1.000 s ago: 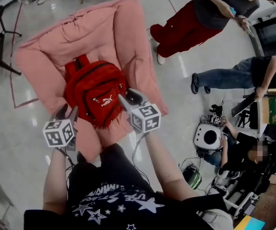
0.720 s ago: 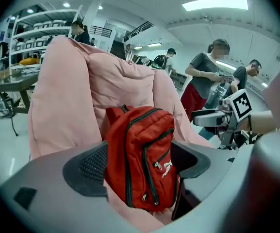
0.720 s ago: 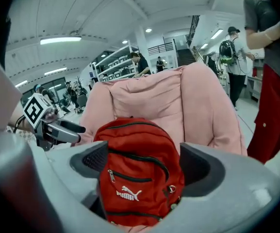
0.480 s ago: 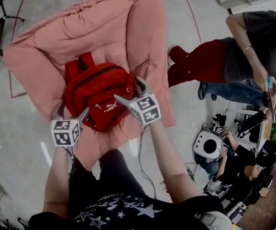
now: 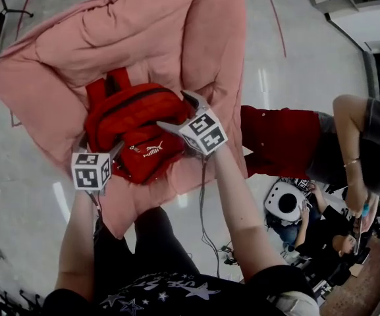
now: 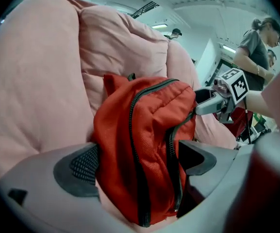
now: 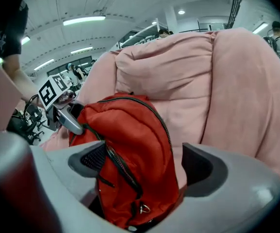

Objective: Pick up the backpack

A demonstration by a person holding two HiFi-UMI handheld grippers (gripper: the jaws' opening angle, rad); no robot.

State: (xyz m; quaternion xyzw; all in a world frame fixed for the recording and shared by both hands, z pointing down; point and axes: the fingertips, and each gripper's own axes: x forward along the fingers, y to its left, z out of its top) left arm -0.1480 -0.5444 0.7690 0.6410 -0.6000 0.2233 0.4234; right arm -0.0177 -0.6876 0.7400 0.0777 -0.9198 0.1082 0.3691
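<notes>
The red backpack [image 5: 137, 127] is located centre left in the head view, seated in the hollow of a pink beanbag [image 5: 143, 25] that rests on the grey floor [image 5: 18, 176]. Its black zips are drawn shut where they can be seen, and its contents are not visible. The left claw [image 6: 139, 160] is spread wide, having just been opening, with one side of the backpack between its pads. The right claw [image 7: 145, 161] is likewise spread, having just been opening, with the opposite side between its pads. One pad of the right claw stands clear of the fabric.
</notes>
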